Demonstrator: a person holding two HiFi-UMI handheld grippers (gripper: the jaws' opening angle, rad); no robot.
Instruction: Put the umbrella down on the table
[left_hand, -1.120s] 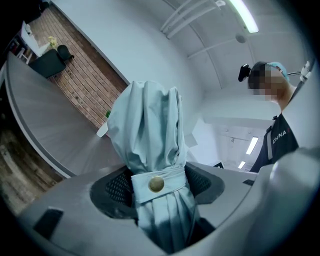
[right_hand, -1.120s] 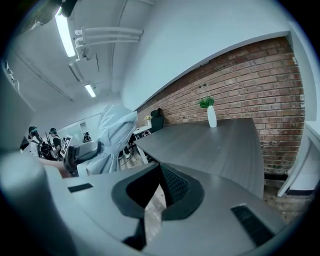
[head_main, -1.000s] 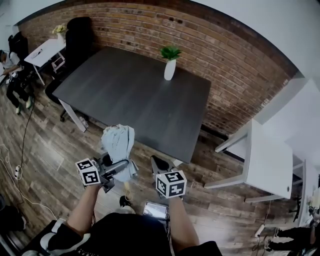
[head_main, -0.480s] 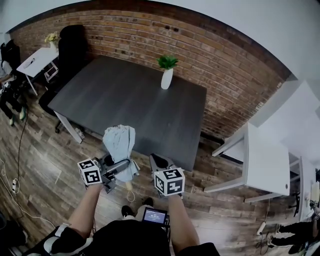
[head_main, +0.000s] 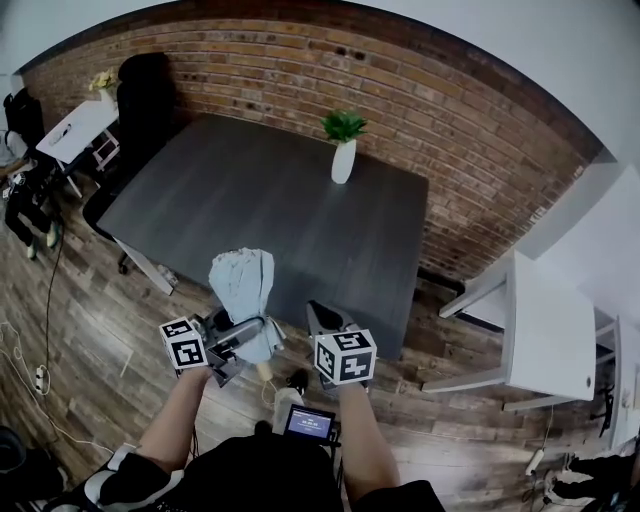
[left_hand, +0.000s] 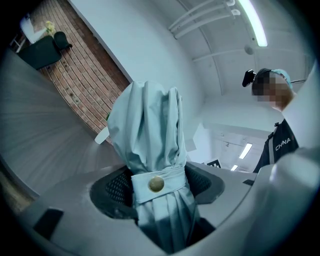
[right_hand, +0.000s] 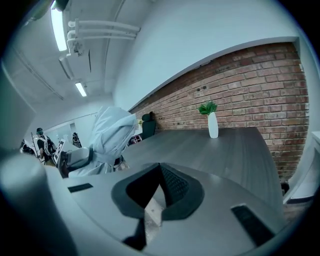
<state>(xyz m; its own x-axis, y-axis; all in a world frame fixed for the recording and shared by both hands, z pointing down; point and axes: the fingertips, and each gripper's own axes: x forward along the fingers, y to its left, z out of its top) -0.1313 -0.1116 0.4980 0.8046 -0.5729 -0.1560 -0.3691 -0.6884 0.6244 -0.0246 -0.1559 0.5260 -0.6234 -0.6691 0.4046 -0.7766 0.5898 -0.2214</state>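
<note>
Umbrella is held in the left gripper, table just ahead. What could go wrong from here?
1. The left gripper clamps the folded umbrella only around its strapped middle, so it might pivot or slip as it is lowered.
2. Set too close to the near edge of the table, it could roll off.
3. The vase stands near the far edge; a long reach or slide could knock it, though it is well away.

Head view looks steeply down; all three views share the table (head_main: 250, 190).
</note>
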